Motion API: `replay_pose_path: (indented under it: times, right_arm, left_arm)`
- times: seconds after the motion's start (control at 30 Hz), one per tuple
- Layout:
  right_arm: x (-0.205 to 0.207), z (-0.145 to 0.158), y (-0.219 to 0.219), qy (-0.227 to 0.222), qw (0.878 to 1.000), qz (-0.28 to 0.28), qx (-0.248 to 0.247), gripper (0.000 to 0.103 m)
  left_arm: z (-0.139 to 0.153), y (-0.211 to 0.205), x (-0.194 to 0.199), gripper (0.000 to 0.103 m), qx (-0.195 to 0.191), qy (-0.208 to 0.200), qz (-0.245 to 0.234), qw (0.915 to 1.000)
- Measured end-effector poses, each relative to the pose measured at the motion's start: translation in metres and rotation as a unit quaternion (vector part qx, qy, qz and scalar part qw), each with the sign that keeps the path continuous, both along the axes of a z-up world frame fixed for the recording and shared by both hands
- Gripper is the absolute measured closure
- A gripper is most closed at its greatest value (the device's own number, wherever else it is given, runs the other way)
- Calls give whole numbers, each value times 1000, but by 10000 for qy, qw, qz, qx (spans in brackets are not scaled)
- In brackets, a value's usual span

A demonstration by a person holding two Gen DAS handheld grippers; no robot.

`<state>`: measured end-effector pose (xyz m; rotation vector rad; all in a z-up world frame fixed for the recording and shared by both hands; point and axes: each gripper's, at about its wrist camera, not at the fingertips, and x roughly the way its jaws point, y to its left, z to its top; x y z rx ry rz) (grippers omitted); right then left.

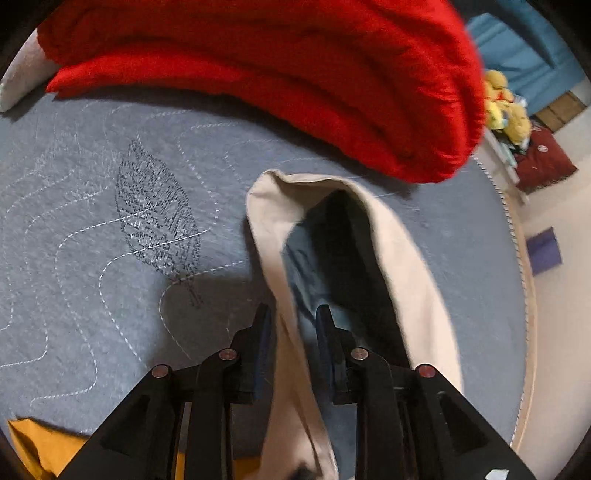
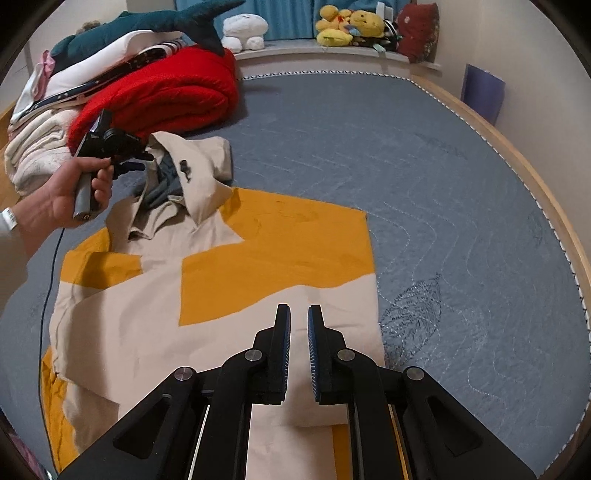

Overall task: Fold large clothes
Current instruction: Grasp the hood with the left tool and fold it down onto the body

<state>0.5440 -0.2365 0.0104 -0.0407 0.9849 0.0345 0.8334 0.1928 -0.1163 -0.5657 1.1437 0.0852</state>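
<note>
Broadly, by descending size as I read it from my two wrist feeds:

1. Bed, grey-blue quilted cover with stitched leaf motifs, wooden rim along its far and right edges. It carries everything below.
2. Jacket, beige with orange panels, spread flat across the near-left part of the bed; collar end points toward the far-left corner, lining dark blue.
3. Red blanket, rolled, at the far-left corner of the bed, just beyond the jacket's collar. Stacked on and beside it: white and striped textiles and a teal plush shark.
4. Plush toys, yellow and white, on the ledge past the far edge.
5. Left gripper, held by my left hand. A beige fold of the jacket's sleeve passes between its fingers and is lifted off the cover; the jaws stand apart around it, and I cannot tell whether they pinch it.
6. Right gripper, released, a narrow gap between its blue pads, hovering over the jacket's beige lower part, near its right edge.
</note>
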Motion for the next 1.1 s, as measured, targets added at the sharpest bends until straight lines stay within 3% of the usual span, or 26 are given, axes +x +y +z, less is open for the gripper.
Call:
replay_pose_path:
  times: [0.03, 0.1, 0.2, 0.33, 0.43, 0.5, 0.63, 0.67, 0.7, 0.77, 0.87, 0.9, 0.97, 1.1]
  right_arm:
    - [1, -1, -2, 25, 10000, -54, 11, 92]
    - [3, -3, -7, 77, 9999, -141, 41, 92]
    - [7, -6, -12, 161, 9996, -230, 72, 92]
    - [8, 1, -15, 100, 9993, -313, 200, 92]
    - [3, 10, -16, -44, 9990, -373, 256, 92]
    - [0, 16, -17, -107, 9986, -401, 329, 92]
    - [-13, 36, -20, -486, 9963, -488, 511, 92]
    - [-17, 42, -19, -603, 9955, -449, 582, 92]
    - [-20, 46, -18, -696, 9947, -401, 647, 92]
    - [-24, 53, -17, -827, 9931, -321, 771, 91]
    - [-32, 61, -13, -996, 9889, -177, 1088, 85]
    - [-34, 61, -12, -1014, 9879, -152, 1160, 83]
    - [-35, 62, -9, -1019, 9853, -68, 1369, 78]
    - [-33, 51, 0, -833, 9799, 101, 1811, 74]
  left_arm:
    - [-2, 1, 2, 83, 51, 23, 28, 10000]
    - [-4, 2, 3, 98, 164, 24, -1, 9999]
    - [12, -3, -5, 102, 194, -223, -192, 9994]
    - [78, -33, -47, 102, 467, -1015, -814, 9904]
    - [142, -70, -117, 102, 833, -1754, -1671, 9666]
    - [171, -95, -186, 102, 1370, -2055, -2257, 9424]
    - [179, -128, -331, 102, 1951, -2159, -3180, 9023]
    - [171, -132, -358, 101, 1982, -2003, -3343, 8994]
    - [161, -132, -386, 99, 1965, -1764, -3462, 9002]
    - [141, -126, -429, 98, 1842, -1251, -3470, 9110]
    - [139, -98, -471, 97, 1444, -1062, -2734, 9450]
    - [143, -85, -476, 97, 1115, -1176, -2363, 9581]
    - [144, -63, -474, 97, 678, -1301, -1746, 9736]
    - [130, -50, -439, 95, 34, -1214, -1243, 9848]
